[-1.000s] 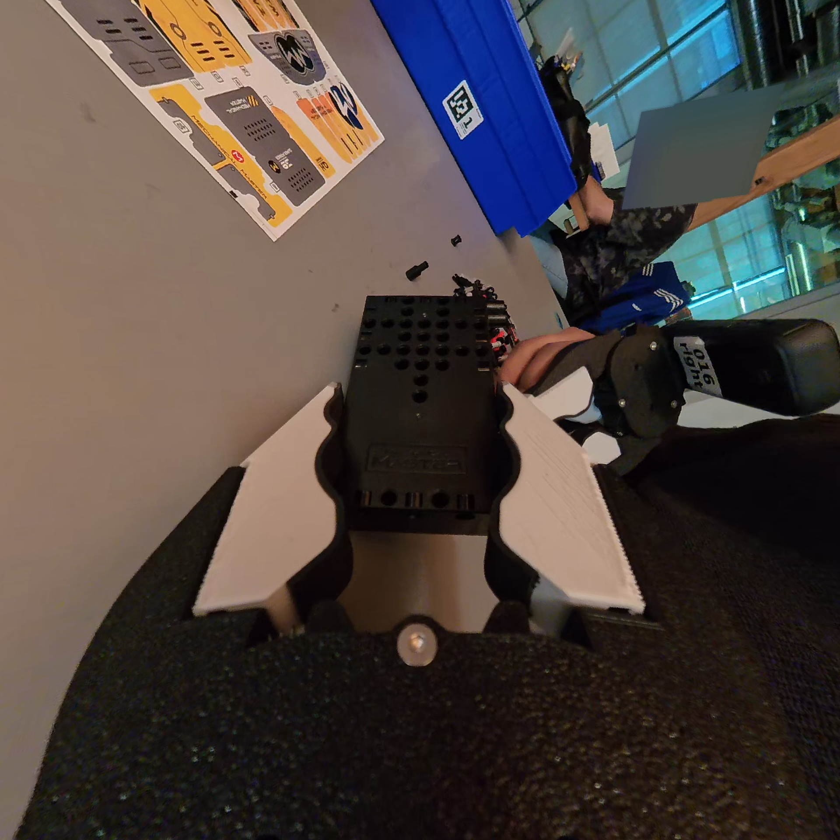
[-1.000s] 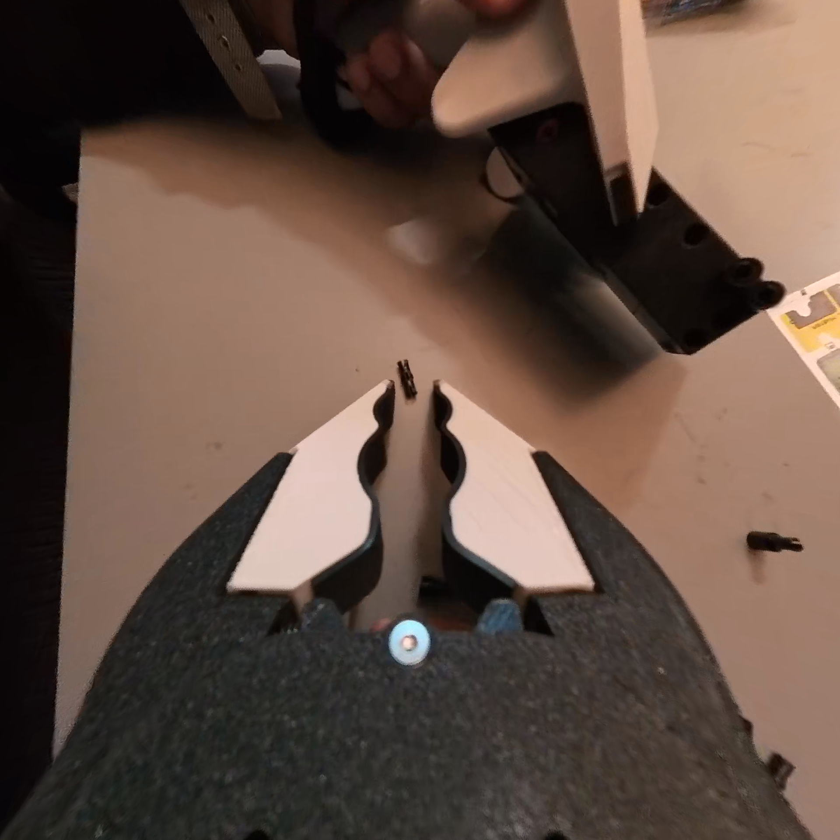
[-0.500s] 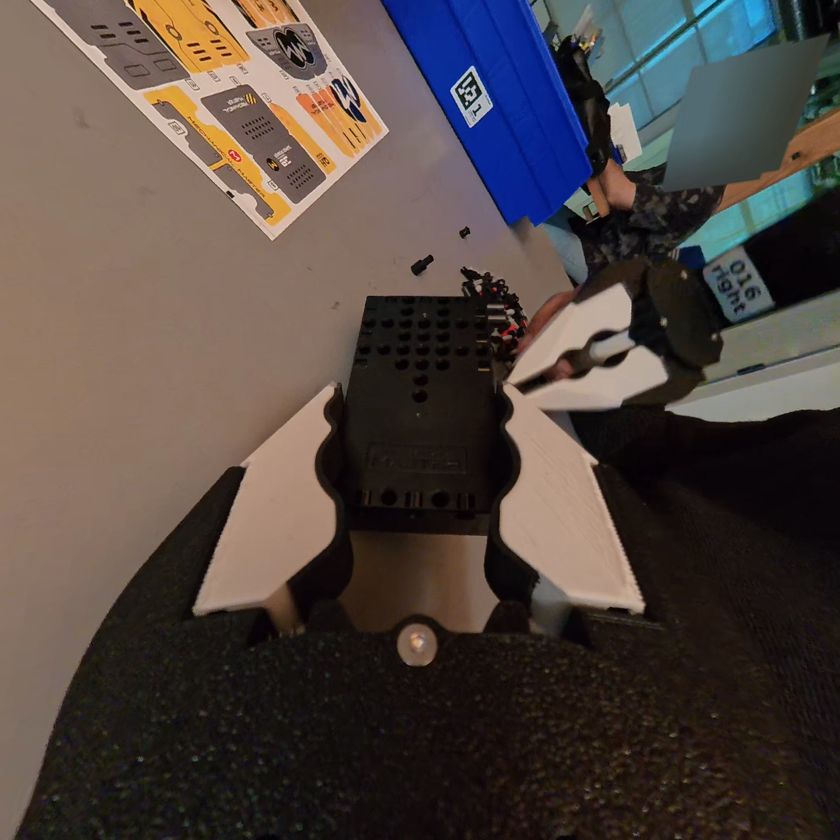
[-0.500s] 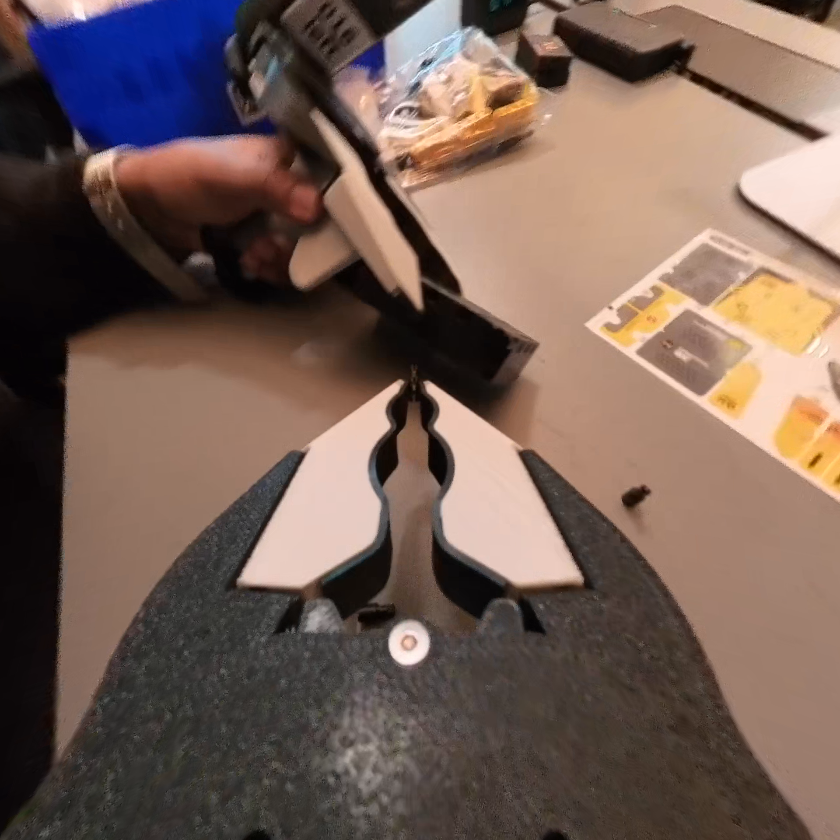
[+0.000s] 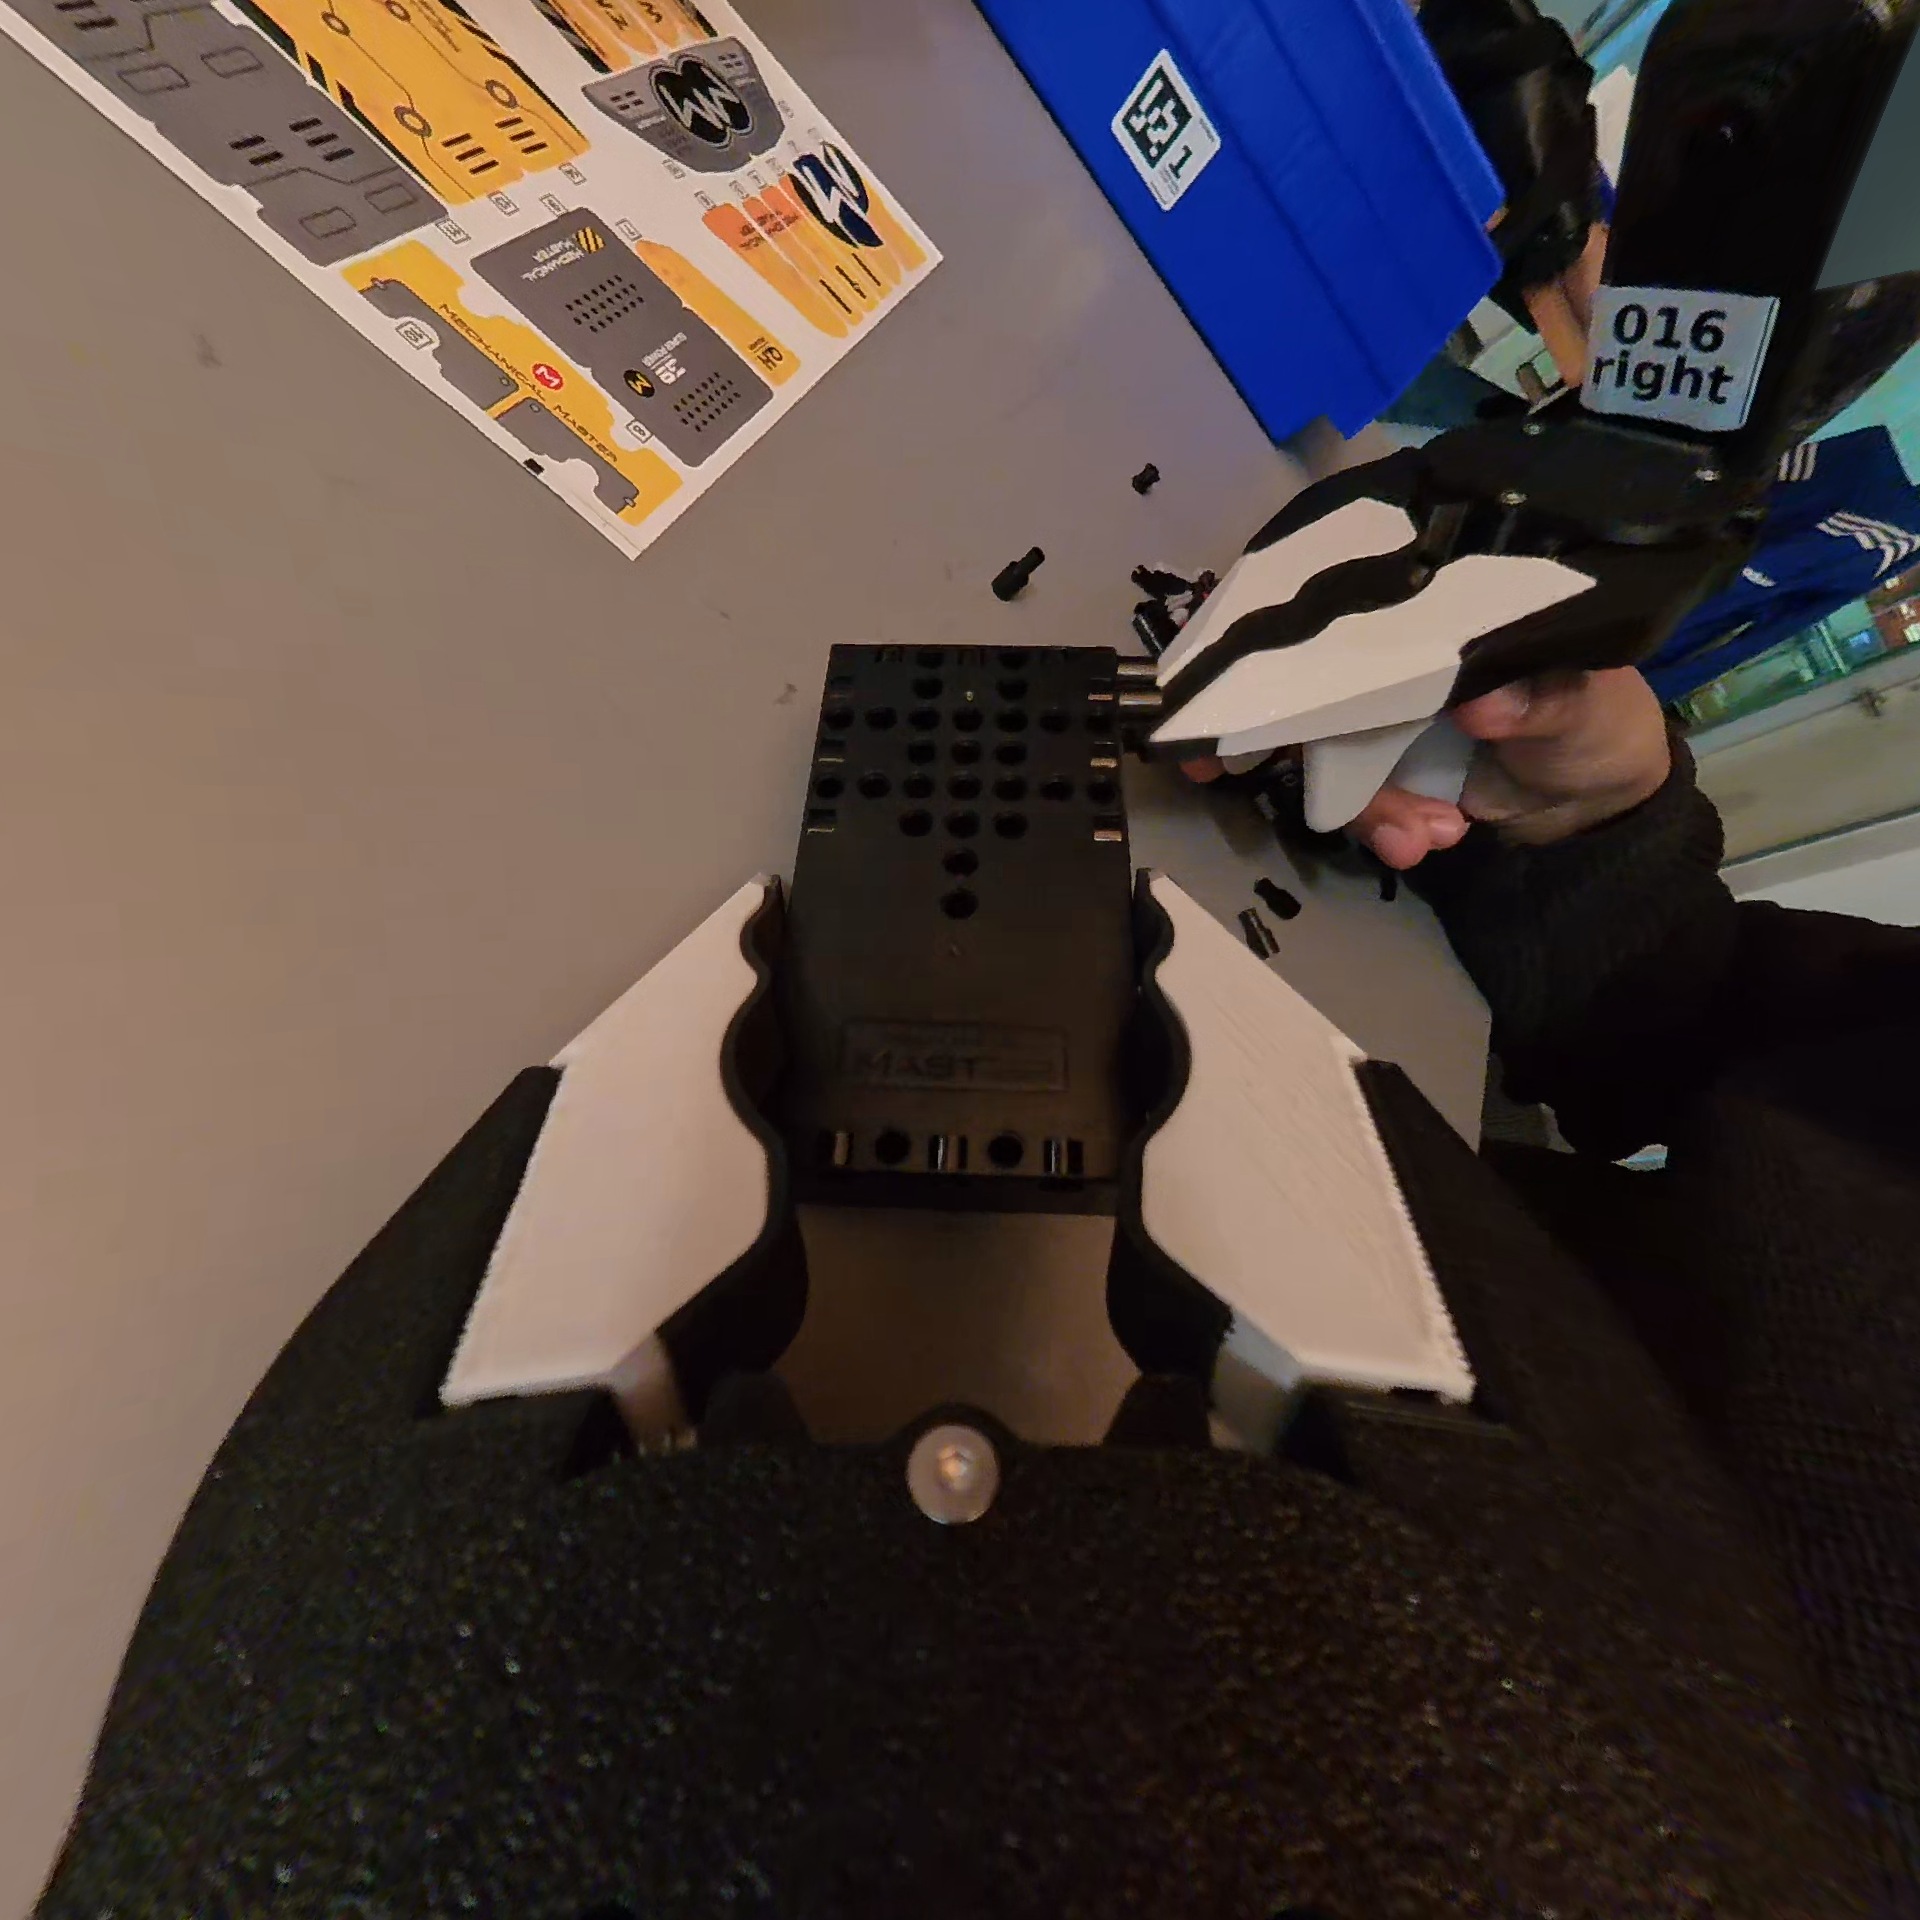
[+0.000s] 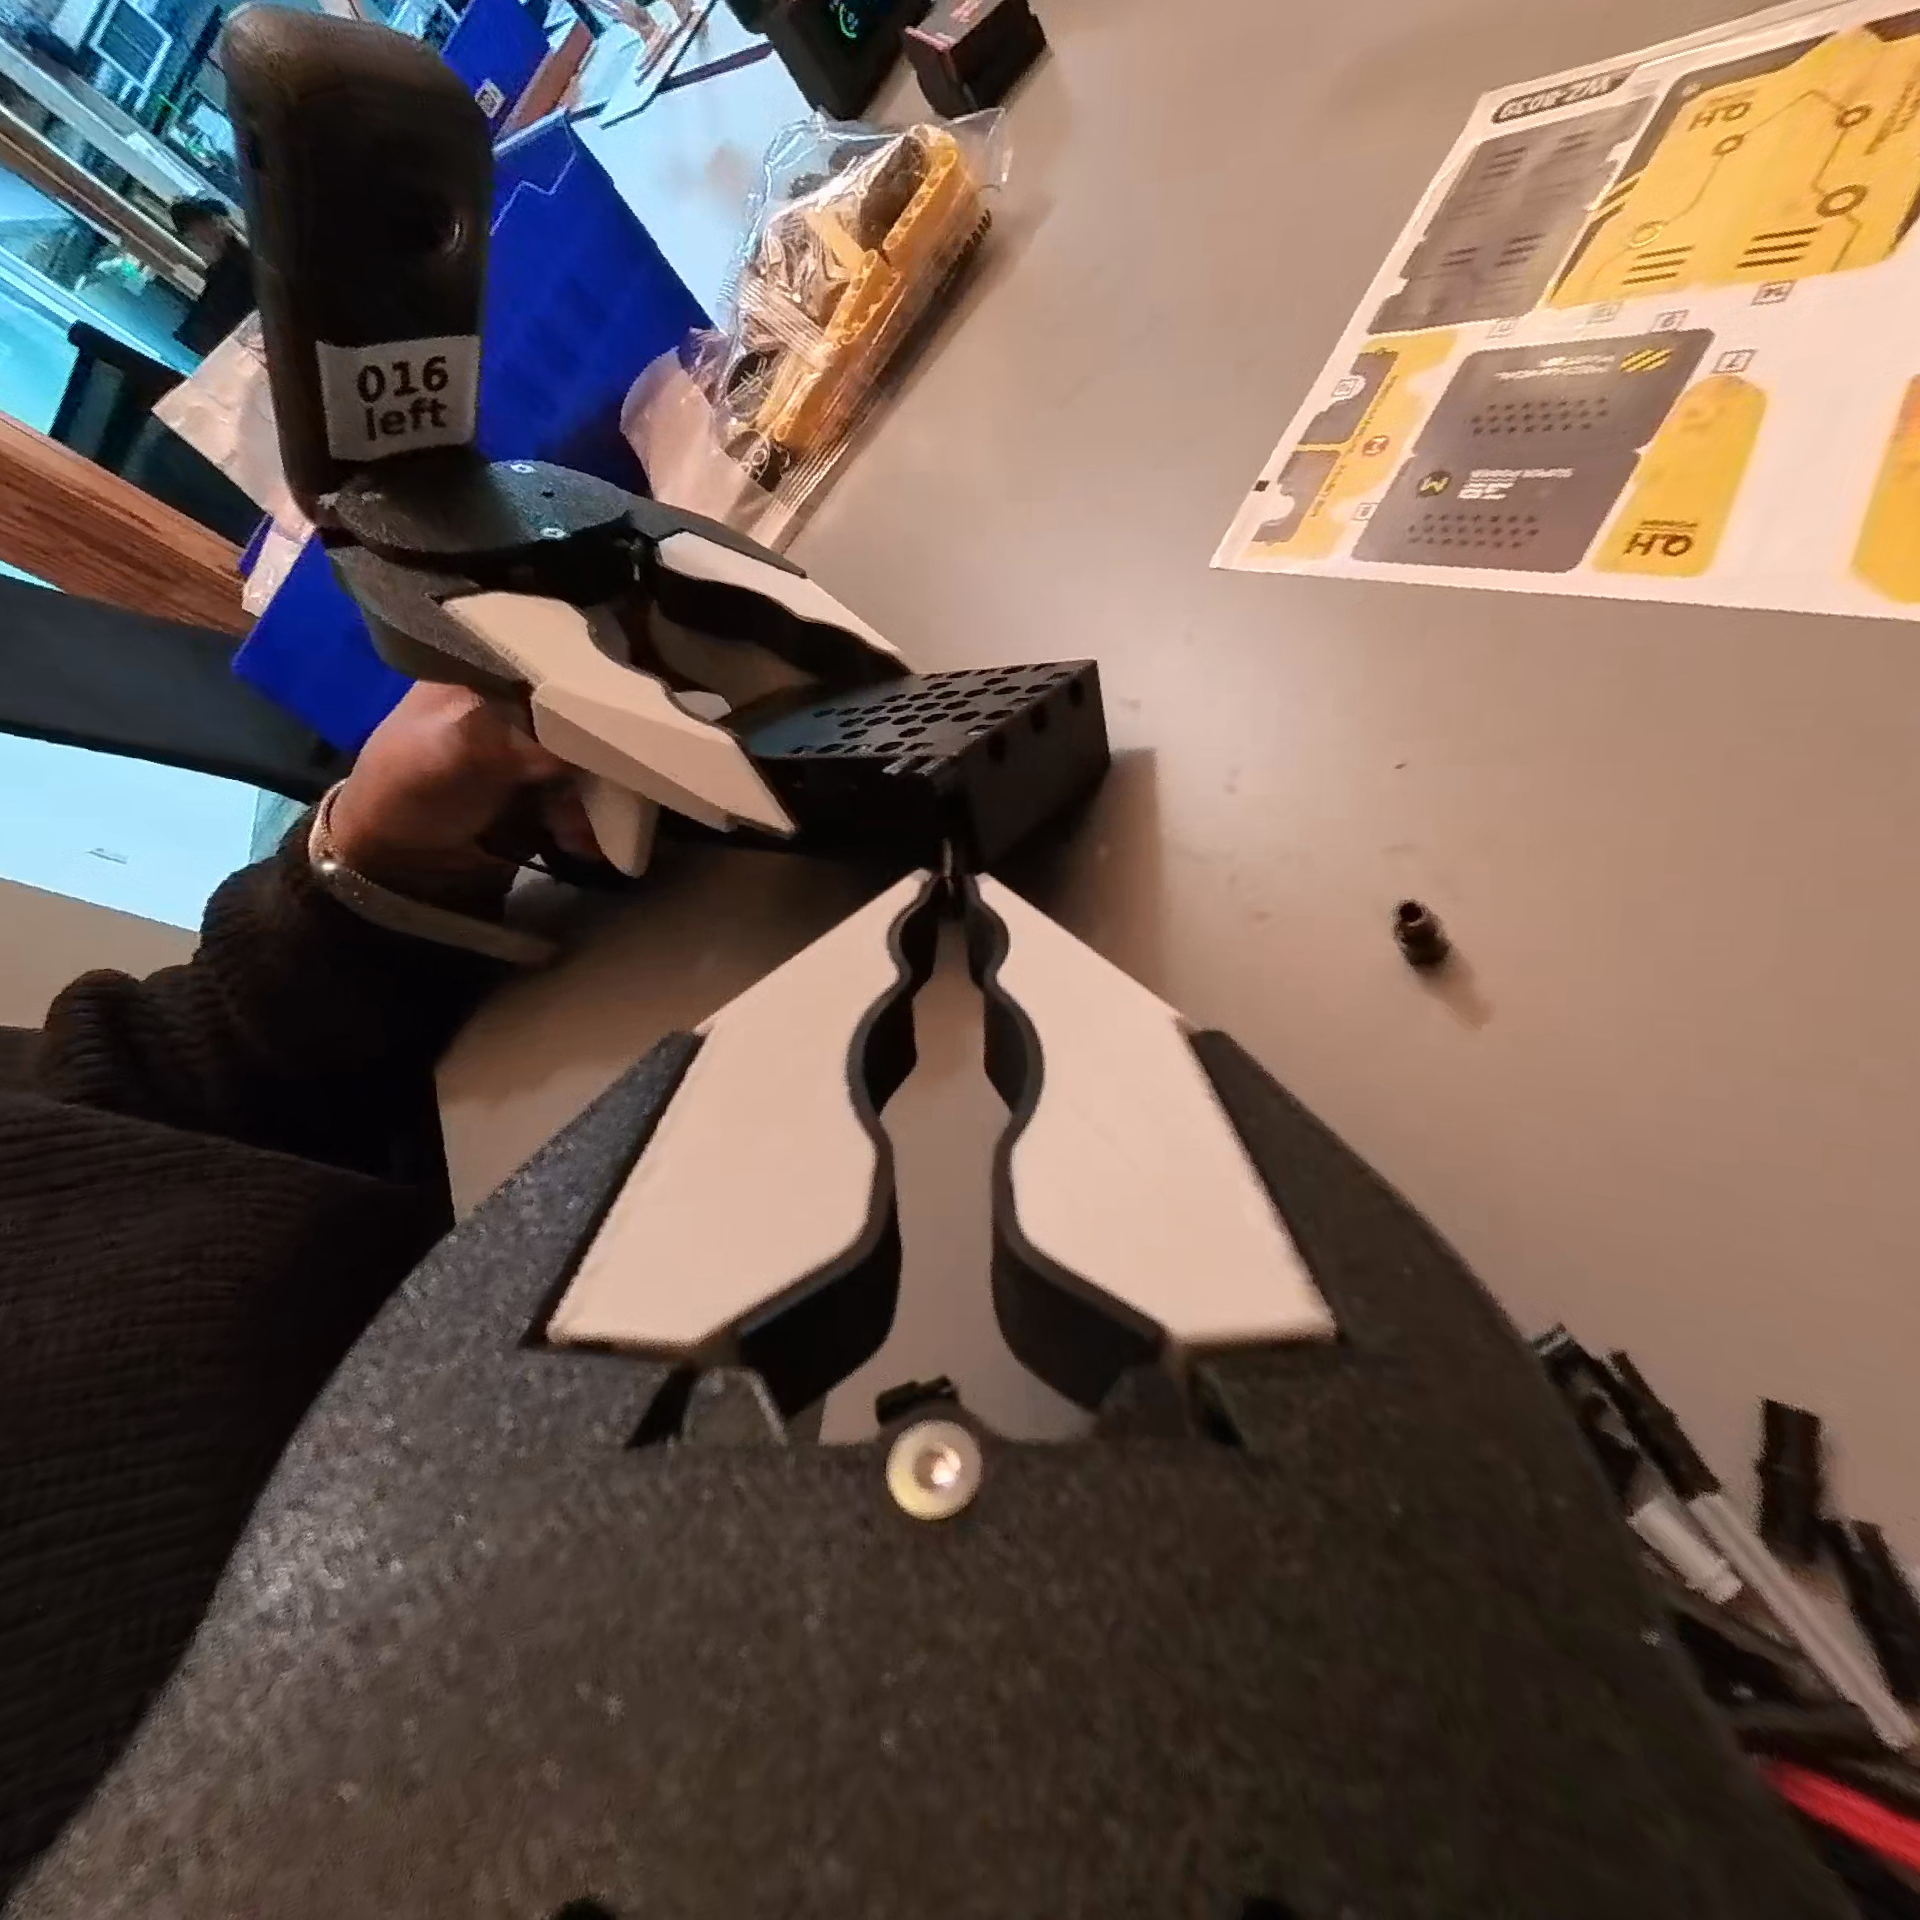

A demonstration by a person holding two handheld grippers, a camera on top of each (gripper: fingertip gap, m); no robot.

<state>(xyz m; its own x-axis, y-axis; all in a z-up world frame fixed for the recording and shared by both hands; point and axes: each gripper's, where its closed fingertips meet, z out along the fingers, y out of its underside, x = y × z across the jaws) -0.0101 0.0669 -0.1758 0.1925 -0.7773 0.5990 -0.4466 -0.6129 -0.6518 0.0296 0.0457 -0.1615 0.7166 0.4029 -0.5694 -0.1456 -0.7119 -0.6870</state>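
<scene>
My left gripper (image 5: 956, 894) is shut on a black block (image 5: 966, 748) with many round holes and holds it on the grey table (image 5: 312, 831). My right gripper (image 6: 951, 885) is shut on a small black pin (image 6: 951, 860). The pin's tip is against the block's side face (image 6: 1029, 774). In the left wrist view my right gripper (image 5: 1155, 729) meets the block's far right edge, where short pegs stick out. In the right wrist view my left gripper (image 6: 842, 740) clamps the block's near end, with a hand (image 6: 457, 769) on its handle.
A yellow and grey sticker sheet (image 5: 520, 260) lies on the far table. A blue bin (image 5: 1247, 187) stands behind. Loose black pins (image 5: 1016, 571) lie near the block, one in the right wrist view (image 6: 1418, 920). There is a bag of yellow parts (image 6: 862, 281) and a pile of parts (image 6: 1766, 1538). About 6 cm separates my left fingertips from my right.
My right gripper shut on a pin lying on the table, lifted it and carried it to the block's side. My left gripper kept hold of the block.
</scene>
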